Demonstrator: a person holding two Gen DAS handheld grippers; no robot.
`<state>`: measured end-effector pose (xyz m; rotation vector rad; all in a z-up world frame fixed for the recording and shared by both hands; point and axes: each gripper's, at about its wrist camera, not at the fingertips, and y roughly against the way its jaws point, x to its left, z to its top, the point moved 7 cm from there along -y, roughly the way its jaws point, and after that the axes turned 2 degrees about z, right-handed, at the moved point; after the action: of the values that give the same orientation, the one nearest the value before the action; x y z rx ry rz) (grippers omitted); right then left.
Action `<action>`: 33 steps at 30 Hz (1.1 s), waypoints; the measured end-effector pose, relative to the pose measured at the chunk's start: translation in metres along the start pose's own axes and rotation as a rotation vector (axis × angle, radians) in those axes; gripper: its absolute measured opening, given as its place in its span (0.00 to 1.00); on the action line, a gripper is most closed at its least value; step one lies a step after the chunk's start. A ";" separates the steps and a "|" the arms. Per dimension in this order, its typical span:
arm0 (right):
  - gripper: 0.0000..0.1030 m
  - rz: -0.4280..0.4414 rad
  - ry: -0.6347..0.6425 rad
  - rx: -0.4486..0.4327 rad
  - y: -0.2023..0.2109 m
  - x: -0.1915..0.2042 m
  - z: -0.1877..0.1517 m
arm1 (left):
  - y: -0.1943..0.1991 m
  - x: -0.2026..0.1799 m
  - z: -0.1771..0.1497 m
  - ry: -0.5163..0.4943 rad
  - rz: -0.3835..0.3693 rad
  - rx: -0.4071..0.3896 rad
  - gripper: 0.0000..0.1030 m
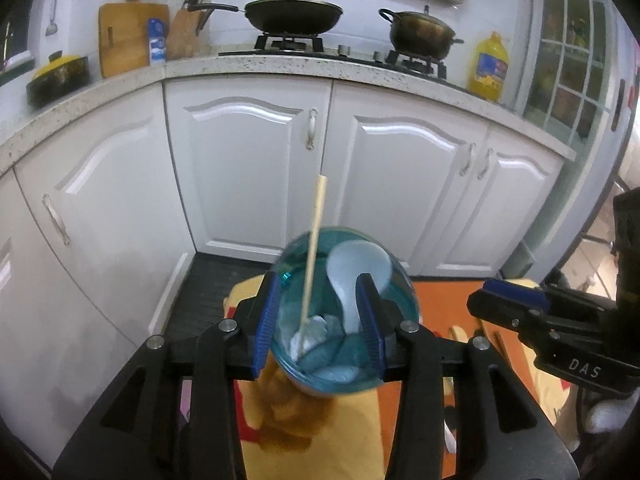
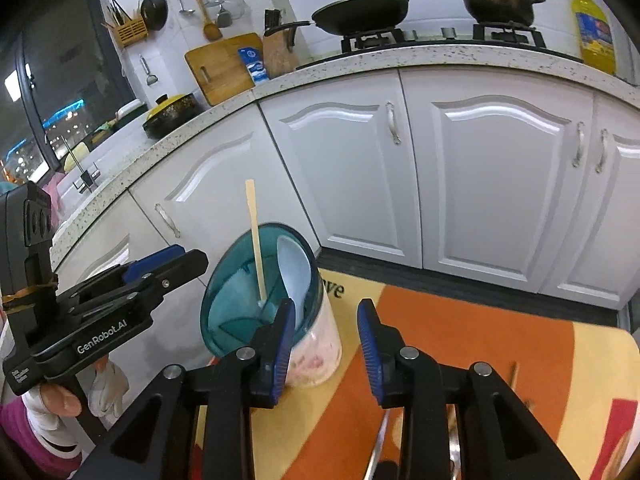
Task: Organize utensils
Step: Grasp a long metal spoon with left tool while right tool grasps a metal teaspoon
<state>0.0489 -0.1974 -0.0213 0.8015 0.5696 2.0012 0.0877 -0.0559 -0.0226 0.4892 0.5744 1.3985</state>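
Observation:
A teal-rimmed utensil holder (image 1: 320,364) with divided compartments holds a white spoon (image 1: 354,276) and a wooden chopstick (image 1: 314,244). My left gripper (image 1: 320,320) is shut on the holder's sides and holds it tilted above an orange and yellow mat (image 1: 436,304). In the right wrist view the holder (image 2: 316,340) is left of centre with the spoon (image 2: 296,276) and chopstick (image 2: 256,236) inside. My right gripper (image 2: 324,344) is open and empty beside the holder, above the mat (image 2: 480,332). Loose utensils (image 2: 514,376) lie on the mat, partly hidden by my fingers.
White cabinet doors (image 1: 248,168) and a speckled countertop (image 1: 280,66) curve ahead. A wok (image 1: 294,14), a pot (image 1: 422,32), an oil bottle (image 1: 490,66), a cutting board (image 1: 128,38) and a knife block (image 1: 186,32) stand on it. A dark floor strip (image 1: 212,284) runs below the cabinets.

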 end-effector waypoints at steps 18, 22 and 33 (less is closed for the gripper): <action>0.30 -0.095 -0.084 0.095 0.030 -0.066 -0.074 | 0.017 -0.061 -0.061 -0.047 -0.115 0.099 0.37; 0.30 -0.075 -0.104 0.140 0.024 -0.079 -0.092 | 0.007 -0.073 -0.084 -0.049 -0.135 0.155 0.37; 0.19 -0.035 -0.041 0.266 -0.035 -0.067 -0.115 | -0.033 -0.100 -0.129 -0.035 -0.160 0.281 0.37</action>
<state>0.0125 -0.2475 -0.1441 0.9823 0.8320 1.8963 0.0233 -0.1608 -0.1343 0.6755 0.7700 1.1601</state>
